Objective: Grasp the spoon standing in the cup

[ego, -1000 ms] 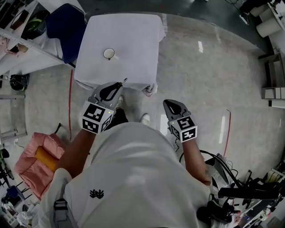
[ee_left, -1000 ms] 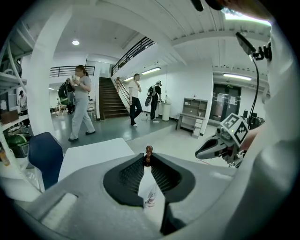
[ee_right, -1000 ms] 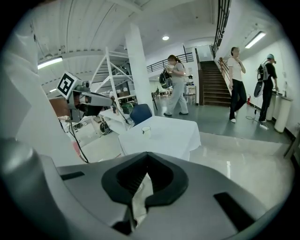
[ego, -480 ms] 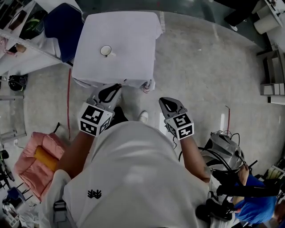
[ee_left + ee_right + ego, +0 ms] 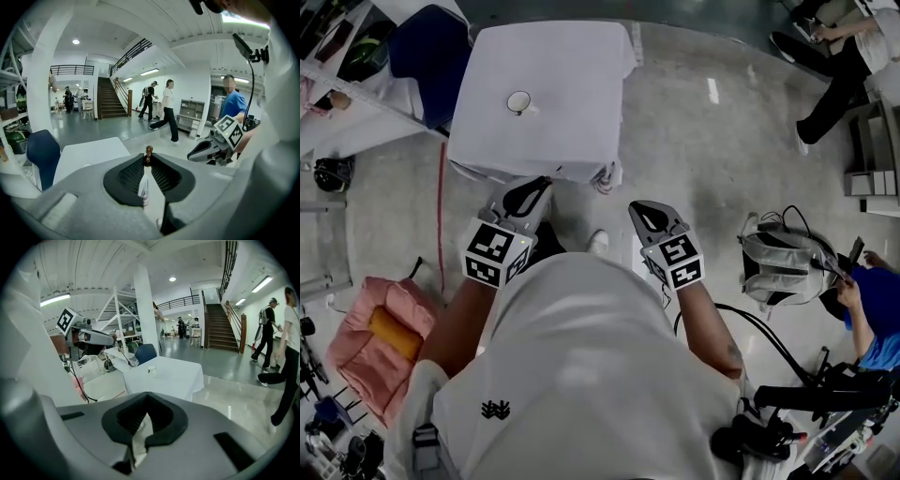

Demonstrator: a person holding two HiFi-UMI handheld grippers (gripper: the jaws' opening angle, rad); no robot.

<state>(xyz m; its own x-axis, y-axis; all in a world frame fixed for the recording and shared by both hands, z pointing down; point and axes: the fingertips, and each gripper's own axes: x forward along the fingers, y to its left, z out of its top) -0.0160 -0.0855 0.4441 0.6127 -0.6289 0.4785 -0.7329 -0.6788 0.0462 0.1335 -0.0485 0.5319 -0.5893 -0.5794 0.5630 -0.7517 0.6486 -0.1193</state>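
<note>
Pinching the brown-tipped spoon (image 5: pixel 148 151), the left gripper (image 5: pixel 542 184) is holding it well apart from the cup (image 5: pixel 518 100), with the right gripper (image 5: pixel 634 205) jaws pressed together and empty; the grasp seems done, and the next move calls for a steady grip.

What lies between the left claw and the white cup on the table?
Only bare white tablecloth up to the round white cup, seen in the head view; the left claw grips a brown-tipped spoon.
</note>
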